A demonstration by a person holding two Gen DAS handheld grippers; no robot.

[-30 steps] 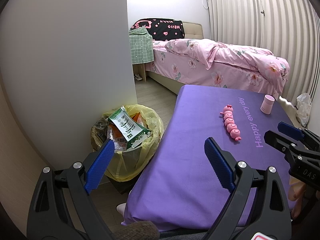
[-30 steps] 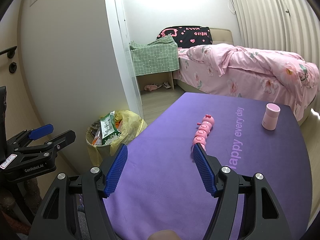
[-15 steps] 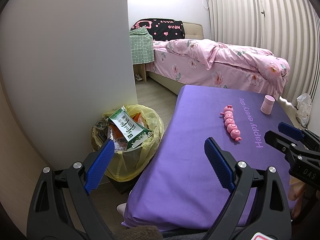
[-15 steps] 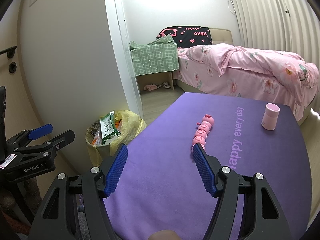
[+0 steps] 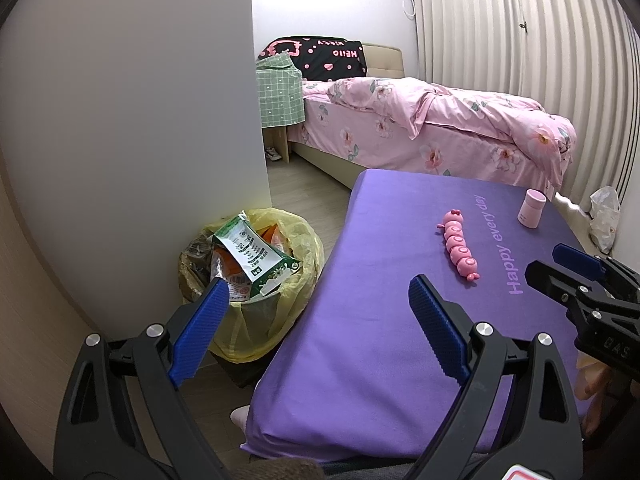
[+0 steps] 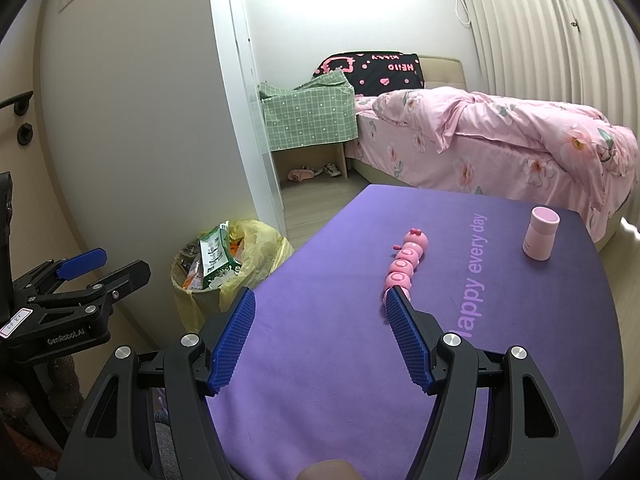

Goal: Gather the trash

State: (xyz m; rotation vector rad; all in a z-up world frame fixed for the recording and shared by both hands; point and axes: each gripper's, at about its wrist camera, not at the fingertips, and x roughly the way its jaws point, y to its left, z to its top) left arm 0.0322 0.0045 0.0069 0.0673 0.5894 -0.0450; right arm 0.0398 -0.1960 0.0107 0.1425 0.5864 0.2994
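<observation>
A bin with a yellow liner (image 5: 296, 280) stands on the floor left of the purple table (image 5: 380, 340). It is full of wrappers, with a green and white packet (image 5: 250, 250) on top. The bin also shows in the right wrist view (image 6: 256, 252). My left gripper (image 5: 318, 286) is open and empty, held over the table's left edge and the bin. My right gripper (image 6: 320, 298) is open and empty above the purple table (image 6: 320, 360). Its right fingertip (image 6: 394, 300) hides the near end of a pink caterpillar toy (image 6: 406, 264).
A small pink jar (image 6: 540, 238) stands at the table's far right. A white wall (image 5: 140, 120) rises close behind the bin. A bed with pink bedding (image 5: 440, 120) lies beyond the table. A white plastic bag (image 5: 604, 216) sits on the floor at far right.
</observation>
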